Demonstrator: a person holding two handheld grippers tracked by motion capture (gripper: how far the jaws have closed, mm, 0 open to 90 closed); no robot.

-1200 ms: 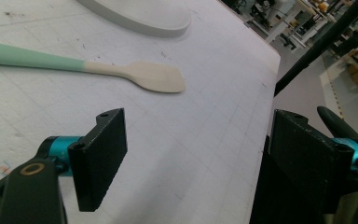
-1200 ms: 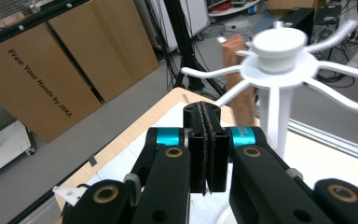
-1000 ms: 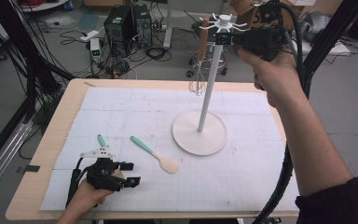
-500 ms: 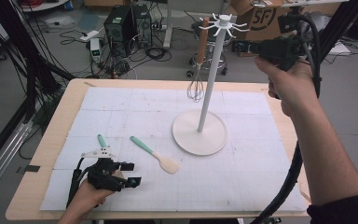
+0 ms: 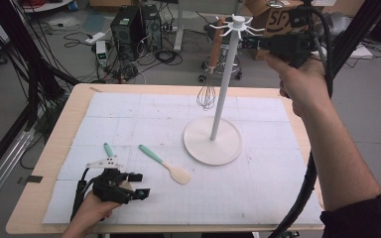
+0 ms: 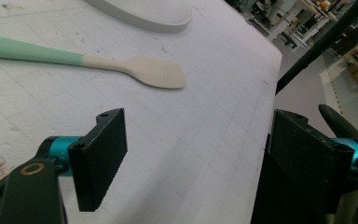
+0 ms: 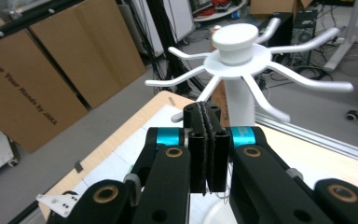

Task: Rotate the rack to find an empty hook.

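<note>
A white hook stand [image 5: 224, 84] rises from its round base [image 5: 212, 144] on the mat. From one of its hooks hangs a whisk [image 5: 207, 94] with a wooden handle. My right gripper [image 5: 249, 42] is held high beside the stand's top, jaws pressed together with nothing between them; in the right gripper view [image 7: 208, 135] the stand's cap and hooks [image 7: 235, 44] are just beyond its tips. My left gripper [image 5: 140, 185] rests low at the table's front left, open and empty [image 6: 196, 154]. A spatula [image 5: 164, 163] with a green handle and a cream blade [image 6: 144, 71] lies ahead of it.
A second green-handled utensil [image 5: 109, 149] lies partly under the left gripper's grey plate. A white gridded mat [image 5: 268, 188] covers the wooden table [image 5: 39, 198]. Cardboard boxes, cables and equipment stand on the floor beyond the far edge.
The right gripper drew back to the right from the stand's top, then returned close to it. The left gripper stayed put.
</note>
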